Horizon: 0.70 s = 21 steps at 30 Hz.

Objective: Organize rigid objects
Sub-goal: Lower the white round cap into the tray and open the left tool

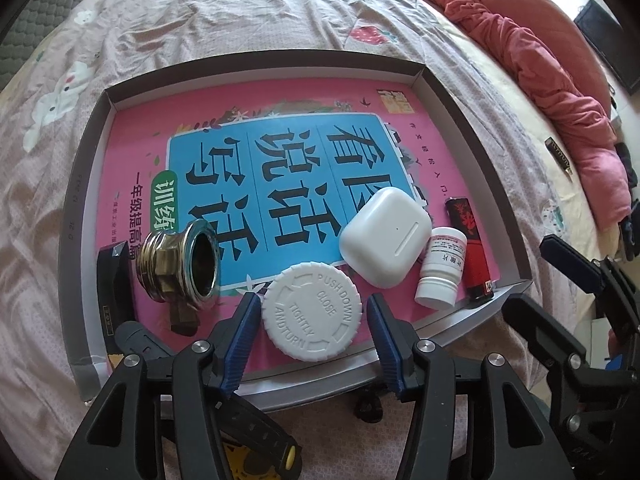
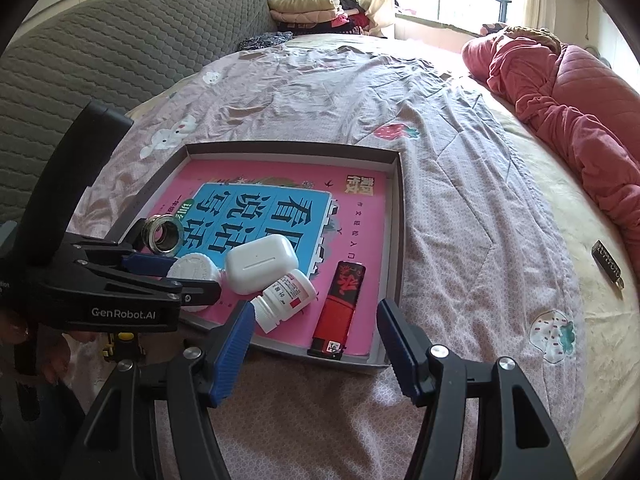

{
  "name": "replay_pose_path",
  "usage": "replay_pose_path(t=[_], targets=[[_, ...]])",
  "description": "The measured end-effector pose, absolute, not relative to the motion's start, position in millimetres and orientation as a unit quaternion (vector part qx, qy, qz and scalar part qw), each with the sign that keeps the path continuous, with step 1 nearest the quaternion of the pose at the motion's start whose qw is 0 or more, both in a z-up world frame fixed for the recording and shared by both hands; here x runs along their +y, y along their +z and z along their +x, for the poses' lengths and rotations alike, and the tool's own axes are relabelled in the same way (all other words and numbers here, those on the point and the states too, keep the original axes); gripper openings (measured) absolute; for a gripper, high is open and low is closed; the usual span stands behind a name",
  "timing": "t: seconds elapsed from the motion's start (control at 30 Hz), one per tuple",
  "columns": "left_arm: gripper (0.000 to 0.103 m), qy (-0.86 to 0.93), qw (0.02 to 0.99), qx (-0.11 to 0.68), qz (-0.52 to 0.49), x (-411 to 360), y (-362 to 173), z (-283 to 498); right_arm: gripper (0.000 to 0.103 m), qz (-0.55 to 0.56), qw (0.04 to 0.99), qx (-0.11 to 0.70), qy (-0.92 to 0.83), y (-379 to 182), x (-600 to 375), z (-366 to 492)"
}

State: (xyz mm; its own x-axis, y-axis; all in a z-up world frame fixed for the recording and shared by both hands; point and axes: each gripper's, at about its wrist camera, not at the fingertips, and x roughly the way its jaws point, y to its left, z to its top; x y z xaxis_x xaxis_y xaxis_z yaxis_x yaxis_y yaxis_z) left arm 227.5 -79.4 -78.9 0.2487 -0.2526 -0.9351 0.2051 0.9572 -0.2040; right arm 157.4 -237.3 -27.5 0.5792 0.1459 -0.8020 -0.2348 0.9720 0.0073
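Observation:
A shallow grey tray [image 1: 460,92] lies on the bed with a pink book [image 1: 256,92] flat inside it. Along its near side sit a brass threaded fitting [image 1: 180,260], a white screw cap [image 1: 312,312], a white earbud case [image 1: 384,236], a small white pill bottle [image 1: 440,268] and a red lighter [image 1: 472,252]. My left gripper [image 1: 312,320] points down over the cap, its blue pads on either side with a small gap to each, so it is open. My right gripper [image 2: 316,344] is open and holds nothing, hovering over the sheet at the tray's near right corner.
A black flat item [image 1: 114,280] lies in the tray's left end. A yellow-and-black object [image 1: 256,452] rests on the sheet below the tray. A small dark tag [image 2: 608,266] lies on the bed to the right, near a bunched red quilt [image 2: 560,92]. Grey padded headboard [image 2: 100,52] at left.

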Motion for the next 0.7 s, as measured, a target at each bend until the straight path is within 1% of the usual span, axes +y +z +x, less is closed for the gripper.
replay_pose_path(t=[0.47, 0.67, 0.7], targets=[[0.057, -0.146, 0.798, 0.583, -0.037, -71.9, -62.1, 217.4, 0.063, -0.045, 0.889, 0.443, 0.105, -23.2, -235.3, 156.3], [0.061, -0.150, 0.808, 0.569, -0.044, -68.1, -47.3, 210.9, 0.063, -0.045, 0.890, 0.442, 0.102, -21.1, -231.2, 153.8], [0.063, -0.151, 0.810, 0.565, -0.048, -66.7, -44.6, 210.5, 0.063, -0.045, 0.890, 0.442, 0.103, -20.3, -230.5, 153.0]])
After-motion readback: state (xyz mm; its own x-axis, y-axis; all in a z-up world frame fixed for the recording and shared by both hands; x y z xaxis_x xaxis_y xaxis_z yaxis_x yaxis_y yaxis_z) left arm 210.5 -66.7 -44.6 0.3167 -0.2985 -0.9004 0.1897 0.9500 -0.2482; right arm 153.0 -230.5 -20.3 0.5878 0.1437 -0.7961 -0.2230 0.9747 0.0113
